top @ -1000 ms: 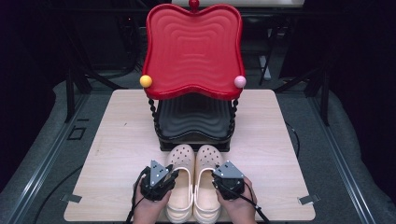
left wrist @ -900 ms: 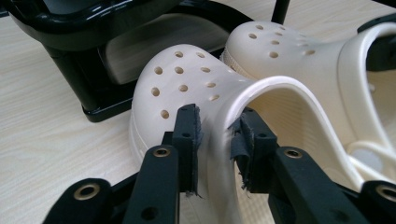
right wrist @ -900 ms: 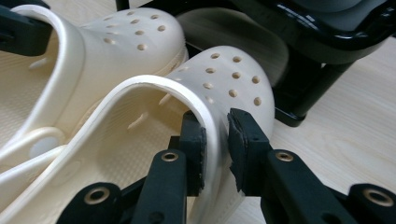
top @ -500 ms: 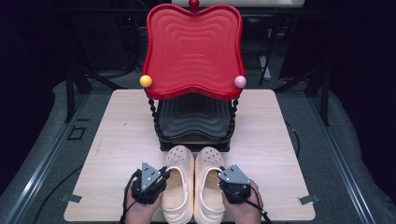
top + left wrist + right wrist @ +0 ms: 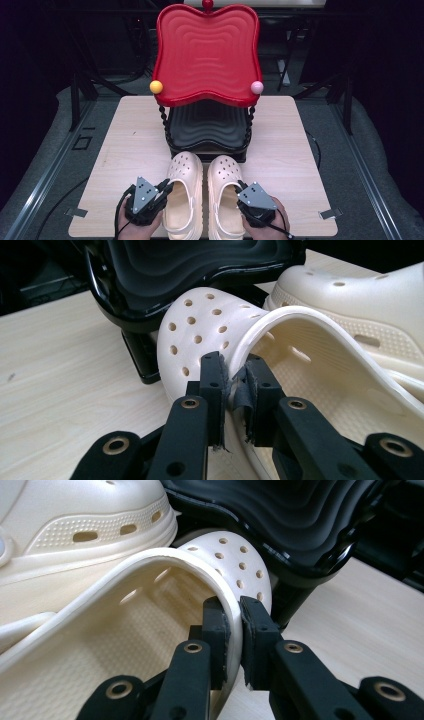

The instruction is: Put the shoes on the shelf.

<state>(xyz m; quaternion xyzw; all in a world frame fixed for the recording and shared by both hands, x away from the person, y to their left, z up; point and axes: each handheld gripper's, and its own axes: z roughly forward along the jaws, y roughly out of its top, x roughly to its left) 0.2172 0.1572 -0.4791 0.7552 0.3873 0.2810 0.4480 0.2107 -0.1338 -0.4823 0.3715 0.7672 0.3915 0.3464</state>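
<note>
A two-tier tray stand stood at the far middle of the light wooden table [image 5: 125, 145], its red upper tray [image 5: 207, 52] tilted up toward the camera and its black lower tray [image 5: 207, 125] sitting beneath it between twisted black posts; nothing lay in either tray as far as the views showed. A yellow ball [image 5: 156, 86] capped the red tray's left corner and a pink ball [image 5: 257, 87] its right. Just in front of the black lower tray lay a pair of cream perforated clogs, toes toward the stand and heels toward the person. The left clog [image 5: 183, 192] lay just beside the right clog [image 5: 225, 195], the two close together along their inner sides. The left gripper [image 5: 162, 192] had its jaws narrowed onto the outer side wall of the left clog, and in the left gripper view the pads pinched that wall at the rim beside the ventilation holes [image 5: 232, 385]; its jaws had just been closing, with the wall between them. The right gripper [image 5: 240, 192] likewise clamped the outer side wall of the right clog, the right gripper view showing the thin cream rim squeezed between its pads [image 5: 234, 625], with the black lower tray's edge just beyond the toe. Each gripper carried a grey three-cornered plate, and a hand held each from the table's near edge.
</note>
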